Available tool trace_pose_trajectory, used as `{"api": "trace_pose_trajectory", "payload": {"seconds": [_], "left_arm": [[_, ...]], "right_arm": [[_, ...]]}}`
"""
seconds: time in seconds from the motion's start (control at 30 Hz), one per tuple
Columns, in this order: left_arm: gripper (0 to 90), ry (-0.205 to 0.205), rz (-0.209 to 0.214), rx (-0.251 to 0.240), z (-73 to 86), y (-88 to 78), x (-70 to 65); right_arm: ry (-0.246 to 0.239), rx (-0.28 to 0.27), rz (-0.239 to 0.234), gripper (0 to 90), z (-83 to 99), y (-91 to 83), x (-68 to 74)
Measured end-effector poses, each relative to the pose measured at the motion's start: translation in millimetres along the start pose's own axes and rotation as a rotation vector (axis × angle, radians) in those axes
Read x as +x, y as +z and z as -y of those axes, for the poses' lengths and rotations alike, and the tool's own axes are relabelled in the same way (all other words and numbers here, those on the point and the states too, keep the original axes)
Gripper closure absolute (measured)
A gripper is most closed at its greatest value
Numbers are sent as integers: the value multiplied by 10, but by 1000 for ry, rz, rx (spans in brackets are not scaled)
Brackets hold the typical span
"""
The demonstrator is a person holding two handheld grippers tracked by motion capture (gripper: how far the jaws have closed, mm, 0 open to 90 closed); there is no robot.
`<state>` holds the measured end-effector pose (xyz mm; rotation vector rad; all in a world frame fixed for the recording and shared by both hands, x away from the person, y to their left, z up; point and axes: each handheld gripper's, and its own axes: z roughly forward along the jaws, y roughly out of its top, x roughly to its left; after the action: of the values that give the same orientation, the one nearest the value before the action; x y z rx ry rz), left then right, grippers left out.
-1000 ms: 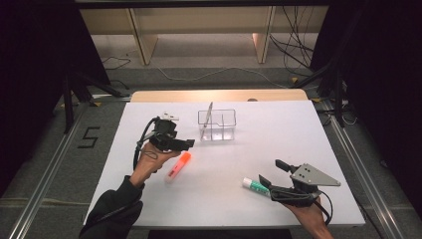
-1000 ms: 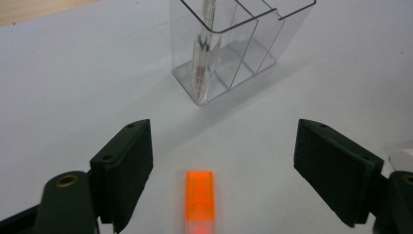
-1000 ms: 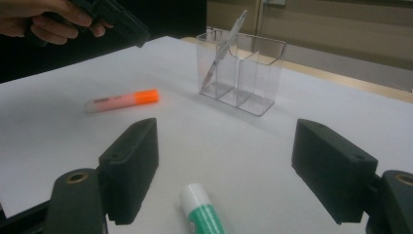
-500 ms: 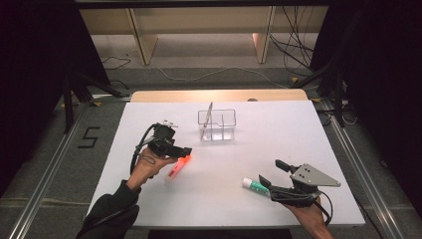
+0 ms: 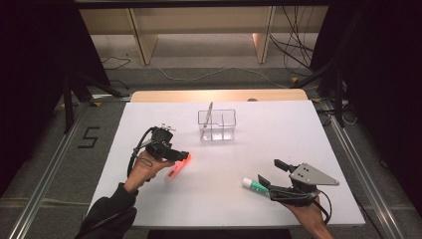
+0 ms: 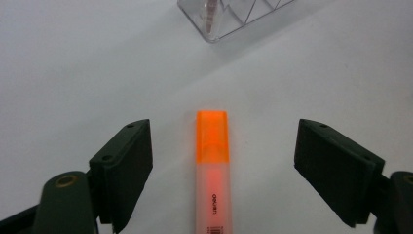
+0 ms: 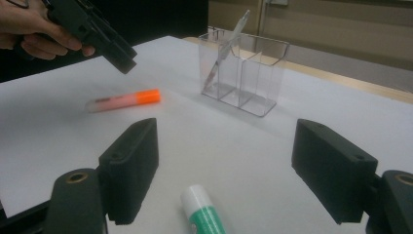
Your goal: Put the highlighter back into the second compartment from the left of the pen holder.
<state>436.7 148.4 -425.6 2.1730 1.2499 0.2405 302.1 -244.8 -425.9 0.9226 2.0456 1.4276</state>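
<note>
Hovering toward the matte white tabletop's [image 5: 318, 134] left edge, the left gripper [image 6: 221, 161] spreads its blocky black fingers [image 6: 127, 163] astride a flat-lying, translucent orange highlighter [image 6: 213, 165]. The ribbed clear plastic organizer [image 5: 217, 124] stands mid-rear. Near the front-right corner, the right gripper's [image 7: 224, 170] spread fingers flank a cylindrical green-white glue stick [image 7: 203, 214].

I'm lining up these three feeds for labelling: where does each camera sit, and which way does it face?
High view: fixed above the person's side, facing forward and down on the white table; forearms, left hand-held gripper and right hand-held gripper show.
Left gripper view: rides the left hand-held gripper, looking down between its open jaws at the orange highlighter.
Right gripper view: rides the right hand-held gripper low over the table, above the glue stick.
All three share the highlighter and the clear organizer.
</note>
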Motion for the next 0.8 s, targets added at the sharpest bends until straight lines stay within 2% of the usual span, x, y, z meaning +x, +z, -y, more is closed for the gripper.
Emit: {"api": "trace_pose_trajectory", "payload": {"seconds": [0.2,0.3,0.33,0.4,0.53,0.7,0.77,0.8], "left_arm": [[214,-9,-4,34,11,2,37],[215,0,4,59,15,15,38],[216,8,8,81,16,31,26],[219,7,7,89,19,46,12],[232,37,10,148,28,132,-21],[278,31,21,172,37,200,-41],[288,44,17,202,36,231,-34],[300,38,19,210,40,251,-38]], "right_arm": [[-3,-1,2,262,2,-9,0],[-11,-1,2,262,-2,-1,10],[-10,4,0,262,-1,0,19],[-12,6,-1,262,-1,2,22],[-16,6,-4,262,2,14,29],[-17,15,-1,262,3,16,35],[-19,15,-1,262,4,19,34],[-21,15,-4,262,5,23,34]]}}
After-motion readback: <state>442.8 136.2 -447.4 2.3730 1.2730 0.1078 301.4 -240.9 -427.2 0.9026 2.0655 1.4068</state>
